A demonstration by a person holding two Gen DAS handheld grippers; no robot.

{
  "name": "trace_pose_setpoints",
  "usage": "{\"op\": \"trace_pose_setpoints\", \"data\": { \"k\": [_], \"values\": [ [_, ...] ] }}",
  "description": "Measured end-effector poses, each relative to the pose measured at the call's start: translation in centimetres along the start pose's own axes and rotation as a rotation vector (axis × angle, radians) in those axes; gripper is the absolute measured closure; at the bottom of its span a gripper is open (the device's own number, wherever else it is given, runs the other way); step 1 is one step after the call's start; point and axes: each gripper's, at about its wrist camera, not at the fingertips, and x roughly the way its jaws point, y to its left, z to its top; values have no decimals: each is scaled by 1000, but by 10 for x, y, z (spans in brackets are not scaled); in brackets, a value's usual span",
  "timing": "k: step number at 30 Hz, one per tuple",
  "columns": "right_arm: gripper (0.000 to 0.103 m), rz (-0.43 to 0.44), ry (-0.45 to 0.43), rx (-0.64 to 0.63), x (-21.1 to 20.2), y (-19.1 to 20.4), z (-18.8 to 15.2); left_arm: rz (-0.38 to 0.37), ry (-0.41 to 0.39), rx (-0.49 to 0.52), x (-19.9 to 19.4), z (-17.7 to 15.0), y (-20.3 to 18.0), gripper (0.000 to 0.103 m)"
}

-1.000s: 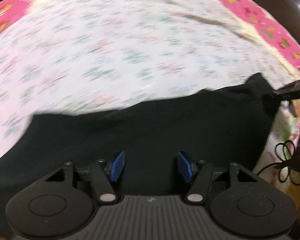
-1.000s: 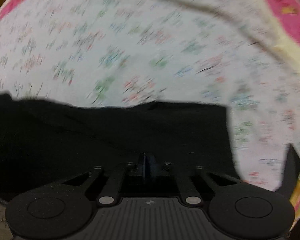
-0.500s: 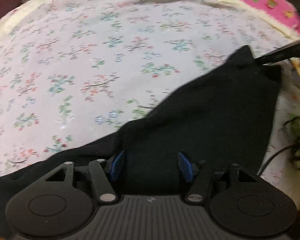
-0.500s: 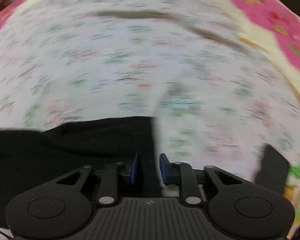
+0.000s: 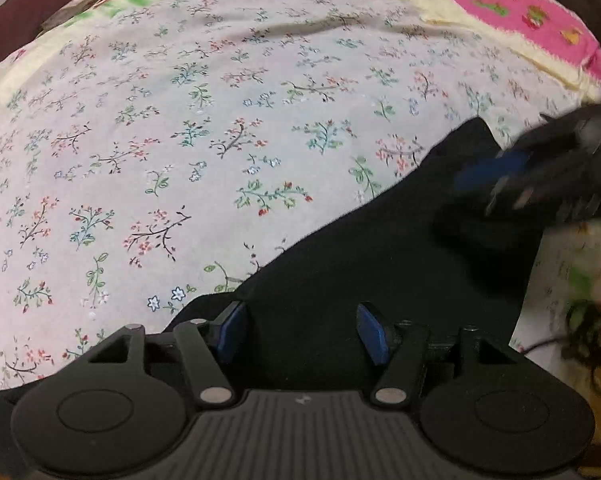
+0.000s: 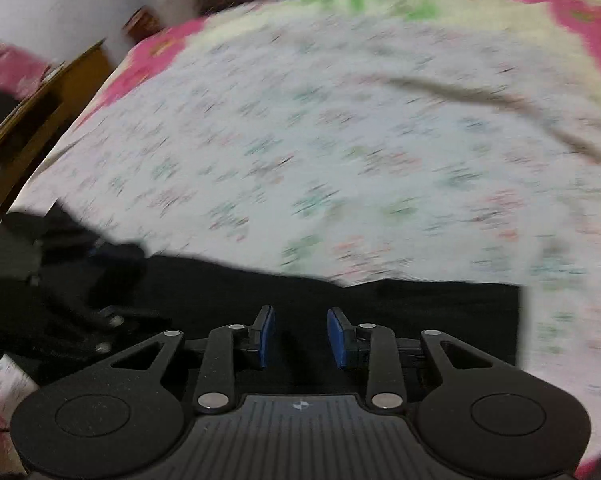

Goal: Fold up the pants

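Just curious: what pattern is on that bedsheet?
Small flowering sprigs on the pale bedsheet; left wrist view shows it best.

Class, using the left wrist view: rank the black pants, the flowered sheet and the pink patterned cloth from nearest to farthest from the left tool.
1. Black pants: directly under the left tool, lower centre.
2. Flowered sheet: beyond the pants, filling the middle.
3. Pink patterned cloth: far edge, top right.

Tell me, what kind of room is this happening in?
Most likely a bedroom at home. The black pants lie on what looks like a bed spread with a flowered sheet, with a pink patterned cover at its far edge and wooden furniture beside it.
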Motion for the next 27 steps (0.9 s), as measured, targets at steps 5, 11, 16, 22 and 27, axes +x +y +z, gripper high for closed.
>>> {"op": "trace_pose_setpoints", "data": {
  "k": [5,11,16,22,27],
  "values": [
    [103,-49,42,124,33,-45,4,-10,-6,25,-11,-2,-1,35],
    [103,-58,11,269,12,-99,9,-6,14,69,-13,-10,-8,35],
    [72,-141,-47,292,-38,-95,-5,-33,7,109,-19,-12,-17,35],
    [67,-30,-86,603,-66,-81,-73,-58,14,136,-27,-16,-18,34],
    [67,-32,-160,829,-55,-76,-112,-64,25,171,-31,-21,-18,34]
  ]
}}
